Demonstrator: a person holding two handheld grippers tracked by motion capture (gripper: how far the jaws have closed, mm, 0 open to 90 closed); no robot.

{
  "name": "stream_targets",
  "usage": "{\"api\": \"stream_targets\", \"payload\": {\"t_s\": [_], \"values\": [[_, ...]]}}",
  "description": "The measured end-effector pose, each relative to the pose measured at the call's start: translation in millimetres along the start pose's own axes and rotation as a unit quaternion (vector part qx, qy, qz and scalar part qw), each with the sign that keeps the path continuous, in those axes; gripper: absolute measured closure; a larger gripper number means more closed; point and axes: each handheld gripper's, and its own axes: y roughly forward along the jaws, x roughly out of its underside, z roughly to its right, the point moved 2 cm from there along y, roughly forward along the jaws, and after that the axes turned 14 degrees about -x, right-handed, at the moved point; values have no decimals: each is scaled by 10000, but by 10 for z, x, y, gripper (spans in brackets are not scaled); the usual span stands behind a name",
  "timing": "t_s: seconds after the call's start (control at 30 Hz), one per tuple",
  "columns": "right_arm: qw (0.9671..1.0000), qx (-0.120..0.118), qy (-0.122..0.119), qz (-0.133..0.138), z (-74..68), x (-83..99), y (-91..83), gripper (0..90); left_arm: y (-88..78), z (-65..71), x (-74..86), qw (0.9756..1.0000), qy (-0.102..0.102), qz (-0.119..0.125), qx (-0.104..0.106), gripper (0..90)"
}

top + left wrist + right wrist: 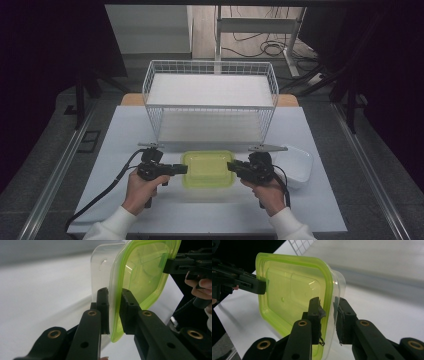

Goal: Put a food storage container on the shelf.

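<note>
Left gripper (184, 169): clamped on left rim of box (208, 169); jaws narrow, green lid edge pinched between pads (103, 305).
Box: clear tub with green lid, held between both grippers, in front of wire basket (210, 102), above table (120, 150).
Right gripper (231, 166): clamped on right rim; jaws narrow, lid lip and tub wall between pads (314, 312).
Risk, grip: hold on thin rim only; uneven pull likely to slip a pad off and drop one end.
Risk, lid: squeeze or twist at rim could pop lid from tub.
Risk, basket: forward tilt could strike basket wire.
Risk, dish: white dish (295, 165) just beside right hand (267, 192); outward swing could knock it.
Pose: both hands low, jaws level, pointing inward, facing each other.
</note>
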Motion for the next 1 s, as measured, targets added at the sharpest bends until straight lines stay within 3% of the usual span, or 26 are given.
{"api": "stream_targets", "payload": {"t_s": [0.2, 0.7, 1.0], "values": [[9997, 61, -214, -42, -46, -21, -13, 753, -46, 9, -23, 9999, 44, 120, -23, 784], [9980, 72, -592, 192, -139, -159, -121, 756, -240, 151, -150, 9973, 451, 519, -247, 786], [9961, 63, -820, 316, -203, -290, -214, 762, -322, 196, -238, 9960, 502, 705, -232, 785]]}}
